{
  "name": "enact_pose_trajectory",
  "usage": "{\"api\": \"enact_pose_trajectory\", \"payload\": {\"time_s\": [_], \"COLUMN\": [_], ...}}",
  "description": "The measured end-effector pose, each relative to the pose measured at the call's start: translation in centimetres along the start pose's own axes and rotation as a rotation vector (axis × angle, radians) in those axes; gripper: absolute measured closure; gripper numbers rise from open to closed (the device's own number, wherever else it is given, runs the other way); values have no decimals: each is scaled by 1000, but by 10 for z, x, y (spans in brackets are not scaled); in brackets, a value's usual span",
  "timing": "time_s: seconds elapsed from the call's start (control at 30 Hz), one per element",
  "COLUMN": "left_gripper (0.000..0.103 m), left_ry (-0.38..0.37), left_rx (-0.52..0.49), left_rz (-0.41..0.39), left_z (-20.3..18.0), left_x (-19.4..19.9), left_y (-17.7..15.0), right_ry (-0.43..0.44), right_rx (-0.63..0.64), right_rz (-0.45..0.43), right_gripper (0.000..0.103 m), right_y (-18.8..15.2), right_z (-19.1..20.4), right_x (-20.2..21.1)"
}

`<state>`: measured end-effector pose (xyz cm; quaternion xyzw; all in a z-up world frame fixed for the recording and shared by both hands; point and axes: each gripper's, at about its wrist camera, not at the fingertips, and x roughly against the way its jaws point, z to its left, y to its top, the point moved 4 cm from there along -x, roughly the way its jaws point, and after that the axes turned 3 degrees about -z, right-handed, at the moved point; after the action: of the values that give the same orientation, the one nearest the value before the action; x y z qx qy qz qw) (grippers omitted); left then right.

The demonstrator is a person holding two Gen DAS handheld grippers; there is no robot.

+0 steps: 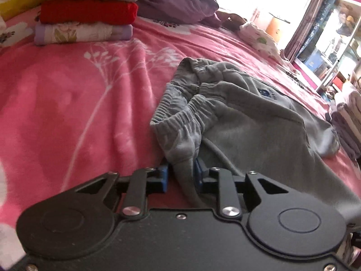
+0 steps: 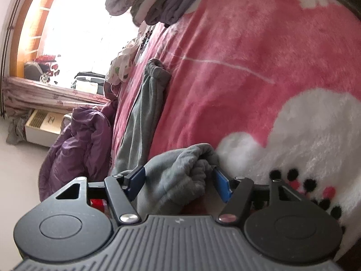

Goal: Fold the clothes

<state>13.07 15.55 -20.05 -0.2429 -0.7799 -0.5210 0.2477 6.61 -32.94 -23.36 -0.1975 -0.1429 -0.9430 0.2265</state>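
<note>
Grey sweatpants [image 1: 237, 117] with an elastic waistband and a small blue logo lie crumpled on the pink flowered blanket [image 1: 79, 101]. My left gripper [image 1: 181, 176] is shut on a narrow fold of their grey cloth, which is pinched between the blue pads. In the right wrist view the same sweatpants [image 2: 144, 113] stretch away along the blanket [image 2: 248, 45]. A thick bunched end of them sits between the blue pads of my right gripper [image 2: 179, 185], and both pads press against the bunch.
A stack of folded clothes [image 1: 88, 13] stands at the back left of the bed, next to a purple quilt [image 1: 180, 0]. A white patterned garment [image 1: 259, 36] and another folded pile [image 1: 347, 117] lie toward the right edge. A bright window and shelves stand beyond the bed.
</note>
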Motion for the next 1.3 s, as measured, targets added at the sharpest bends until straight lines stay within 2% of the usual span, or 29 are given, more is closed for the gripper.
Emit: {"api": "enact_pose_trajectory", "payload": {"time_s": [0.13, 0.17, 0.2, 0.3, 0.43, 0.5, 0.57, 0.6, 0.67, 0.7, 0.73, 0.77, 0.8, 0.83, 0.87, 0.93, 1.0, 1.03, 1.07, 1.1, 1.17, 1.23, 1.3], "left_gripper": [81, 81, 81, 81, 81, 80, 78, 78, 65, 59, 45, 40, 40, 40, 40, 40, 40, 44, 57, 65, 69, 69, 66], "left_ry": [-8, -8, -9, -21, -71, -107, -138, -146, -167, -187, -208, -222, -222, -216, -210, -190, -159, -142, -120, -94, -42, -49, -74], "left_rx": [-2, -2, 1, 31, 95, 122, 149, 162, 205, 226, 244, 256, 258, 256, 251, 243, 218, 200, 163, 117, 25, 57, 106], "left_rz": [-4, -6, -6, 0, 23, 47, 66, 72, 72, 64, 54, 42, 31, 27, 29, 41, 53, 53, 52, 51, 49, 64, 75], "left_z": [1, 1, 1, 3, 8, 9, 12, 13, 15, 15, 14, 14, 13, 12, 10, 8, 6, 5, 3, 0, -7, -1, 8], "left_x": [6, 6, 5, 5, 6, 7, 8, 9, 14, 16, 19, 21, 22, 22, 21, 15, 9, 8, 7, 7, 7, 7, 6], "left_y": [-4, -5, -4, -2, -2, -2, -1, 0, 3, 4, 6, 8, 8, 9, 8, 5, 1, 0, -1, -3, -4, -5, -3], "right_ry": [11, 14, 20, 36, 42, 40, -34, -76, -164, -213, -233, -239, -222, -206, -197, -220, -242, -239, -226, -235, -280, -323, -348], "right_rx": [-3, 7, 17, 84, 274, 427, 630, 676, 683, 660, 623, 578, 525, 479, 439, 431, 444, 448, 462, 502, 597, 655, 658], "right_rz": [10, 12, 16, 5, -62, -113, -156, -151, -114, -93, -89, -92, -99, -107, -115, -103, -86, -75, -61, -54, -61, -95, -87], "right_gripper": [36, 43, 56, 68, 73, 74, 75, 75, 75, 71, 69, 62, 44, 37, 32, 32, 39, 43, 58, 68, 74, 75, 74], "right_y": [-4, -5, -6, -6, 2, 6, 6, 6, 8, 11, 14, 17, 21, 23, 26, 27, 25, 23, 18, 13, 4, 1, 5], "right_z": [-3, -2, 0, 12, 46, 67, 82, 83, 73, 65, 58, 52, 46, 42, 38, 35, 33, 33, 34, 36, 40, 43, 38], "right_x": [-1, 0, 0, 5, 19, 27, 29, 26, 14, 8, 6, 5, 6, 7, 8, 1, -7, -12, -17, -21, -24, -20, -17]}}
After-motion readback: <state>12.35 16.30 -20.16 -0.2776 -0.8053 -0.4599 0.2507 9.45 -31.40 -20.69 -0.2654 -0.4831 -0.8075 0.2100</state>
